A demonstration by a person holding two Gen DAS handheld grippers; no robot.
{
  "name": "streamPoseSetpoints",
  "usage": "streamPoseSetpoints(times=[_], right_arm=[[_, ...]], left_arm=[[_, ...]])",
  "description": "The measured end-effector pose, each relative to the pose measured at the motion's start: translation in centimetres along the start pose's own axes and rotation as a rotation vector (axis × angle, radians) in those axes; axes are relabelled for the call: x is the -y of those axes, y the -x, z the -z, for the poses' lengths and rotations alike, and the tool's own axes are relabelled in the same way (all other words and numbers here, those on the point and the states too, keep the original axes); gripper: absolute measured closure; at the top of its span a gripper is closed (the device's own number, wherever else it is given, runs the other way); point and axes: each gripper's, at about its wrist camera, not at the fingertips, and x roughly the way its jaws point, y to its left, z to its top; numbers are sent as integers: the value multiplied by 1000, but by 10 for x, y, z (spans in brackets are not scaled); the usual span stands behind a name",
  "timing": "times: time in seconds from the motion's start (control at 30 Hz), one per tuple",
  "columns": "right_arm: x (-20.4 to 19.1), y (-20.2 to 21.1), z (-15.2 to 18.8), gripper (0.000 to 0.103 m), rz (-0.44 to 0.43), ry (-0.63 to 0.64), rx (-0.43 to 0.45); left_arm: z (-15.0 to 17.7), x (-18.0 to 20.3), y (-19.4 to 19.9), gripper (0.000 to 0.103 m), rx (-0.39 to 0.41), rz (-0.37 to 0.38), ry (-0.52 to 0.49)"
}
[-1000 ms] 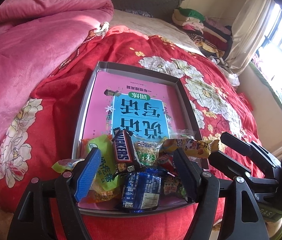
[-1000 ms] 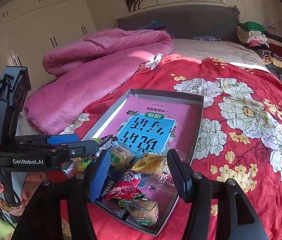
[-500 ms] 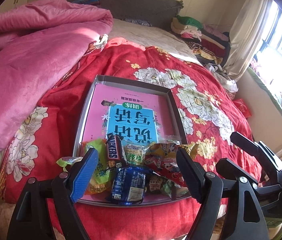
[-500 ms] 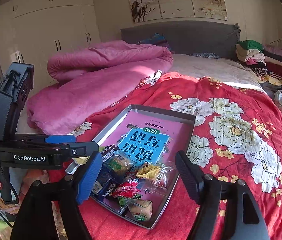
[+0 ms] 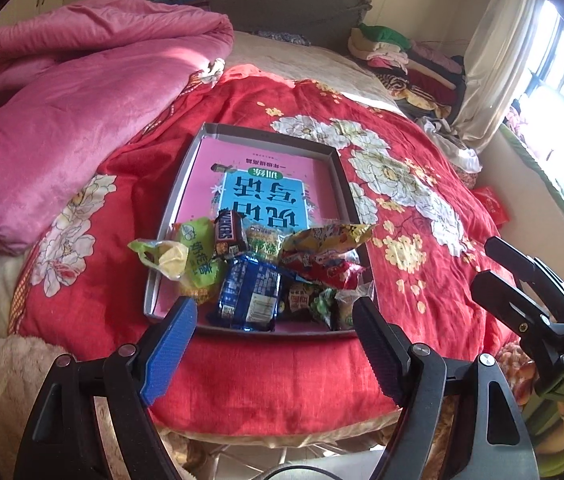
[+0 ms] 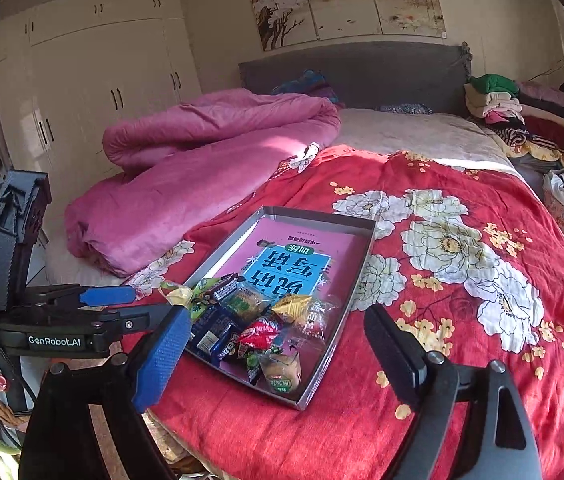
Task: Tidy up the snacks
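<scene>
Snack tidying on a bed, seen from both wrist views. A shallow grey tray (image 5: 170, 216) lies on the red flowered bedspread (image 5: 401, 152), near the foot edge of the bed. Its floor is covered by a pink and blue book (image 5: 262, 196). The snacks are heaped at the near end of the tray: a green packet (image 5: 198, 256) that overhangs the left rim, a chocolate bar (image 5: 229, 236), a blue packet (image 5: 250, 292), a yellow packet (image 5: 325, 236) and a red packet (image 5: 321, 264) among smaller wrapped pieces.

The left gripper (image 5: 274, 344) hangs above the bed edge, jaws spread, nothing between them. The right gripper (image 6: 278, 344) hangs just short of the tray's near corner; its jaws have just been opening and hold nothing.

Step in hand, by judgement: both tools stand clear of the heap, so either a snack has been let go or the sorting is being surveyed. The snacks are gathered but not laid in order. The next move probably calls for bringing one gripper down over a single packet, most easily the overhanging green one, and closing gently, since the wrappers are thin and overlap.
</scene>
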Motion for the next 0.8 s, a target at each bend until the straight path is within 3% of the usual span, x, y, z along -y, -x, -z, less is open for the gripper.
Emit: streamPoseSetpoints(times=[0.43, 0.8], right_arm=[[-5, 3, 29, 8, 5, -10, -67], [-11, 9, 33, 2, 17, 14, -50]], left_arm=[[23, 11, 11, 22, 1, -43, -27], [27, 16, 7, 22, -13, -43, -43]])
